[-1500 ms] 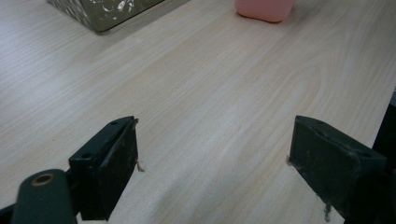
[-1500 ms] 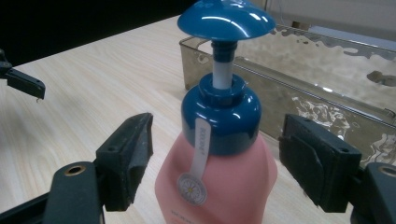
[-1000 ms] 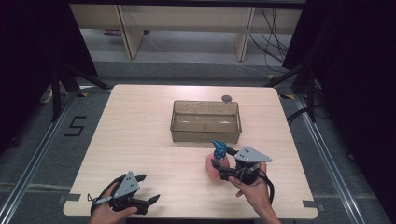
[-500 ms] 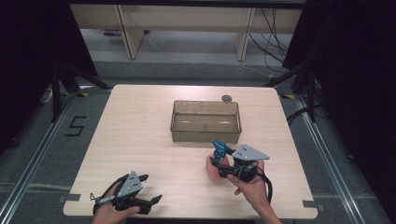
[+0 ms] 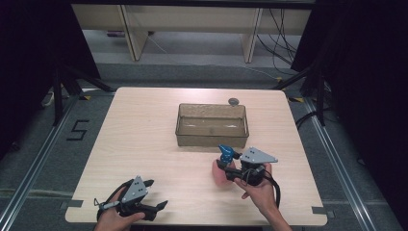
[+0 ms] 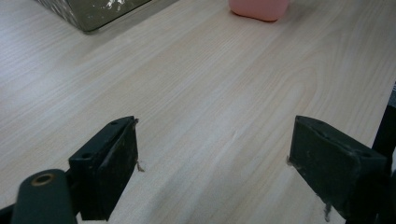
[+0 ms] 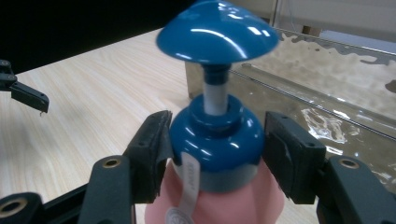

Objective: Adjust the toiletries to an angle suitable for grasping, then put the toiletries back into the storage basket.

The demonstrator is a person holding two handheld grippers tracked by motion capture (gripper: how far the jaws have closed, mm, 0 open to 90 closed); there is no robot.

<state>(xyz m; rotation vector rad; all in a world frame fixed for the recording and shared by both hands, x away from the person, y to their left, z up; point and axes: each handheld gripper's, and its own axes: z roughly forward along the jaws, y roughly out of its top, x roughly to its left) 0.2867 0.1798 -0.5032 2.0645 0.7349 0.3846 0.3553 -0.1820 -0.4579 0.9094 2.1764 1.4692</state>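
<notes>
Pink bottle (image 6: 258,8) cut off by top edge in left gripper view; small round thing (image 5: 234,101) behind tray (image 5: 211,138) too small to ID

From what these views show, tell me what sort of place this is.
Probably a lab data-recording station: a bare wooden table on a metal-railed platform, a taped "5" floor marker, and loose cables behind.

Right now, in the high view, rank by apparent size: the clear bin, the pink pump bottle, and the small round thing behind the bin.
1. Clear bin, by far the largest.
2. Pink pump bottle, partly hidden by the right tool that clamps its blue collar.
3. Small round thing, smallest; it lies farther from the camera, but the gap looks too wide for that to matter.
</notes>
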